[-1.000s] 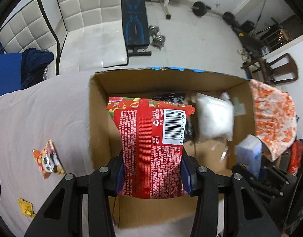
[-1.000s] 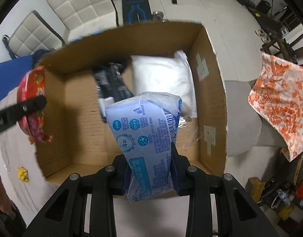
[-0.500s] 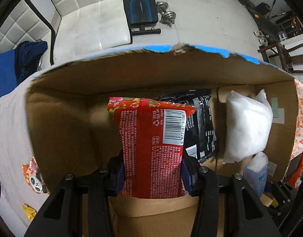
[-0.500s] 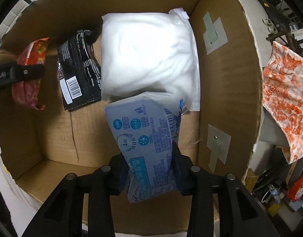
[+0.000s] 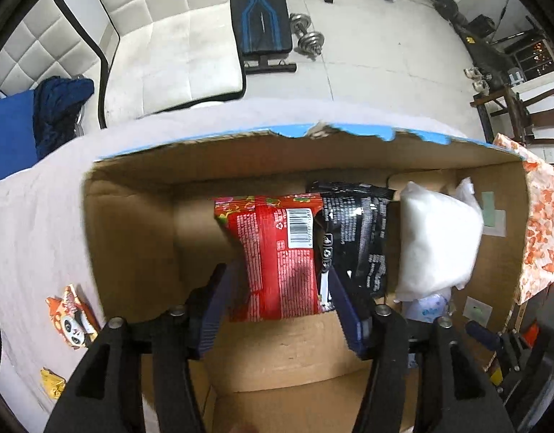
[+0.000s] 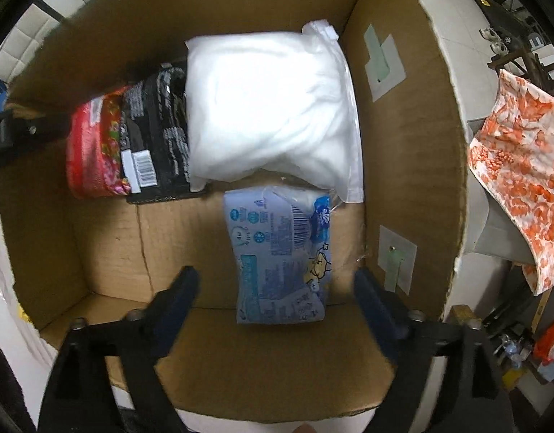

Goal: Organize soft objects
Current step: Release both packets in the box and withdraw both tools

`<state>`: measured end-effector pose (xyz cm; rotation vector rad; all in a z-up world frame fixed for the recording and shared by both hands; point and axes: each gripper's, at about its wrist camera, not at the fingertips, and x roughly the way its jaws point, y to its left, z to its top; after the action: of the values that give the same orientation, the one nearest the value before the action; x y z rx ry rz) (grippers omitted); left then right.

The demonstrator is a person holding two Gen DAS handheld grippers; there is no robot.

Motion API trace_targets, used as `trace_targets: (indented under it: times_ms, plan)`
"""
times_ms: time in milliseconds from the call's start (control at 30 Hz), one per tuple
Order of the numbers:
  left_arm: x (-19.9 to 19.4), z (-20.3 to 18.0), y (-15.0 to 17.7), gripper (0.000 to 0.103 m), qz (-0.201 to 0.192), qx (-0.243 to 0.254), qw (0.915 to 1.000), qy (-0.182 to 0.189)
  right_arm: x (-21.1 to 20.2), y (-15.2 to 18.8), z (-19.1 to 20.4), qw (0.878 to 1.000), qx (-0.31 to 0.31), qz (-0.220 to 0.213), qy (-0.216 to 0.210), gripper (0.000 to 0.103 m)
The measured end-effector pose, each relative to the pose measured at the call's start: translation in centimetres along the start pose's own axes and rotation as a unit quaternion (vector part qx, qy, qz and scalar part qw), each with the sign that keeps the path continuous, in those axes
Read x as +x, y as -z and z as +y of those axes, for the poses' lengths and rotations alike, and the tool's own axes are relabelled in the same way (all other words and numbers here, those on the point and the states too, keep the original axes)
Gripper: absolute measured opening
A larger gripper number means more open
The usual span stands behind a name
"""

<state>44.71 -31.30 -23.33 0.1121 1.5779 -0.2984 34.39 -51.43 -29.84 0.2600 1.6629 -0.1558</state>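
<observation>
Inside the cardboard box (image 6: 403,137) everything lines up against the far wall — red snack packet (image 5: 280,256), black packet (image 5: 360,234) touching its right side, then the white pillow-like bag (image 6: 269,108). Nearer the front wall, just beside the white bag, the pale blue tissue pack (image 6: 280,256) lies on the box floor. Left gripper (image 5: 280,288) fingers are spread wide on either side of the red packet, not pinching it; right gripper (image 6: 277,288) fingers are likewise wide apart, flanking the blue pack without contact — nothing held.
</observation>
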Motion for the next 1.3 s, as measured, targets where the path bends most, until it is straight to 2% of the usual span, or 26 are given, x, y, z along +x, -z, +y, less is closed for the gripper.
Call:
trace_targets:
  times_ms: [67, 133, 167, 300, 400, 600, 800, 1067, 1300]
  plan:
    - [-1.3, 0.0, 0.8, 0.063, -0.016, 0.003, 0.9999, 0.001, -0.5, 0.3, 0.0, 1.0, 0.005, -0.007, -0.005, 0.093]
    - [-2.7, 0.2, 1.6, 0.078, -0.036, 0.004, 0.9993, 0.002, -1.3, 0.6, 0.2, 1.0, 0.009, -0.018, -0.007, 0.1]
    - [-3.1, 0.3, 1.9, 0.082, -0.044, 0.004, 0.999, 0.001, -1.6, 0.8, 0.3, 1.0, 0.01, -0.023, -0.008, 0.103]
    - [-5.7, 0.4, 3.7, 0.099, -0.085, 0.002, 0.9963, -0.004, -3.8, 2.0, 1.1, 0.998, 0.01, -0.057, -0.007, 0.103]
    - [-7.2, 0.1, 5.5, 0.099, -0.106, 0.004, 0.9943, -0.006, -5.0, 2.9, 1.7, 0.997, 0.01, -0.078, -0.005, 0.103]
    - [-10.1, -0.1, 9.4, 0.099, -0.144, 0.007, 0.9895, 0.002, -10.0, 5.2, 1.6, 0.991, 0.002, -0.133, 0.009, 0.103]
    - [-13.2, -0.4, 13.3, 0.099, -0.18, 0.015, 0.9834, 0.009, -14.4, 8.9, 2.2, 0.984, -0.004, -0.177, 0.016, 0.103]
    - [-16.4, -0.2, 17.2, 0.099, -0.205, 0.019, 0.9783, 0.019, -18.5, 13.5, 3.1, 0.977, 0.0, -0.211, 0.015, 0.103]
    - [-19.0, 1.7, 19.1, 0.099, -0.228, 0.012, 0.973, 0.035, -20.5, 15.7, 4.3, 0.974, 0.009, -0.224, 0.004, 0.103]
